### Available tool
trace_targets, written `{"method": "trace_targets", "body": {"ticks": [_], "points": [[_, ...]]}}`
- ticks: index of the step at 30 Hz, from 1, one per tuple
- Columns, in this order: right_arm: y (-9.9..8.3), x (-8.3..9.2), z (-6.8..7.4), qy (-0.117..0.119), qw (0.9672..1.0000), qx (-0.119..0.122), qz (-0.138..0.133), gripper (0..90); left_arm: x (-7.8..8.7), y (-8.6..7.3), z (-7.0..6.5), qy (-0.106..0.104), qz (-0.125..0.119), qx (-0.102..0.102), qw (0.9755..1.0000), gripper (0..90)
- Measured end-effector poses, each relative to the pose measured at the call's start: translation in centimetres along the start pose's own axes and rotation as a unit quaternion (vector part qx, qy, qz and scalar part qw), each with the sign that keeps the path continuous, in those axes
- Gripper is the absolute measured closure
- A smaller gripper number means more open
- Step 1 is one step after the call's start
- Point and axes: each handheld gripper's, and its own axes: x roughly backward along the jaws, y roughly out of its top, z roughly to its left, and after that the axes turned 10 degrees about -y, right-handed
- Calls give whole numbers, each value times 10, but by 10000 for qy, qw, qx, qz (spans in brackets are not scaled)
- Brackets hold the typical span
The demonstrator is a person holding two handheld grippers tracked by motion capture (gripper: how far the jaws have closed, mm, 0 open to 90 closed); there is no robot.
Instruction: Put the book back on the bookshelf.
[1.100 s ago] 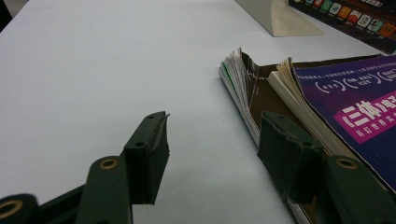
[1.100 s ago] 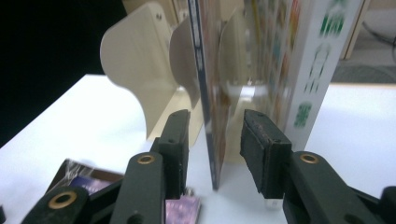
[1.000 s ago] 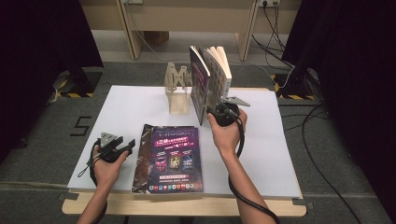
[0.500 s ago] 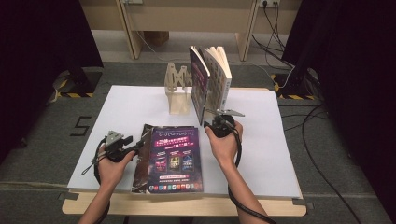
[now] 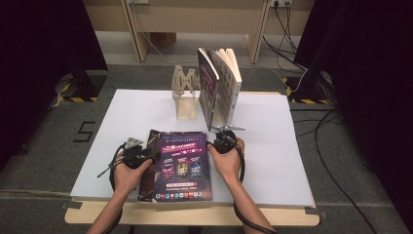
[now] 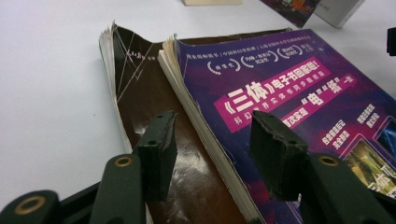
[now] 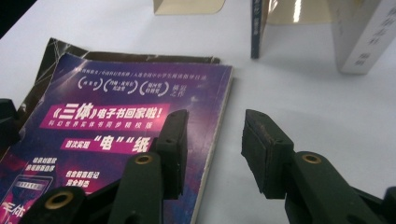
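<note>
A purple-covered book (image 5: 182,163) (image 6: 280,79) (image 7: 116,107) lies flat near the table's front, on top of a dark brown book (image 5: 147,168) (image 6: 140,84) that sticks out at its left. My left gripper (image 5: 152,157) (image 6: 212,128) is at the purple book's left edge. Its jaws have just been closing and stand on either side of that edge without pressing it. My right gripper (image 5: 216,139) (image 7: 215,123) is open low over the book's right edge, with one jaw above the cover and the other above the white table (image 5: 272,146).
A wooden book stand (image 5: 185,95) stands at the back centre with two upright books (image 5: 219,83) leaning beside it, just beyond my right gripper. The floor around the table has cables (image 5: 336,161) at the right.
My left hand has slid right up to the flat book's left edge. My right hand has come down from beside the upright books to the flat book's right edge.
</note>
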Motion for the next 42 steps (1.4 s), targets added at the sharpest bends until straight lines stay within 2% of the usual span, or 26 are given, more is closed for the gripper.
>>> {"method": "trace_targets", "body": {"ticks": [10, 13, 15, 20, 24, 28, 31, 33, 37, 39, 42], "points": [[-8, -11, 5, 164, 9992, -43, 362, 601, -8, -2, -1, -55, 148, 79, 9998, 519], [-11, -12, 7, 85, 9992, 94, 379, 600, -8, -2, -2, -51, 158, 127, 9998, 527], [-12, -13, 8, 185, 9989, 31, 427, 598, -9, -1, -2, -87, 170, 168, 9997, 534], [-15, -16, 10, 220, 9986, 17, 482, 592, -10, -1, -2, -132, 182, 274, 9994, 555], [-15, -17, 11, 262, 9983, 13, 524, 584, -12, 0, -3, -245, 220, 329, 9989, 565], [-16, -17, 11, 271, 9983, -19, 523, 576, -12, 1, -4, -208, 249, 424, 9986, 565], [-17, -17, 13, 205, 9986, 7, 486, 566, -12, 2, -7, -62, 234, 428, 9988, 596], [-17, -17, 15, 175, 9987, -19, 477, 559, -11, 3, -8, -38, 224, 471, 9986, 617], [-18, -17, 16, 126, 9989, -1, 443, 556, -7, 6, -8, -141, 87, 555, 9983, 632], [-17, -17, 16, 138, 9989, -13, 457, 557, -3, 7, -9, -249, -36, 666, 9975, 646], [-17, -17, 16, 110, 9988, -4, 477, 556, 2, 8, -13, -420, -124, 700, 9966, 693]]}}
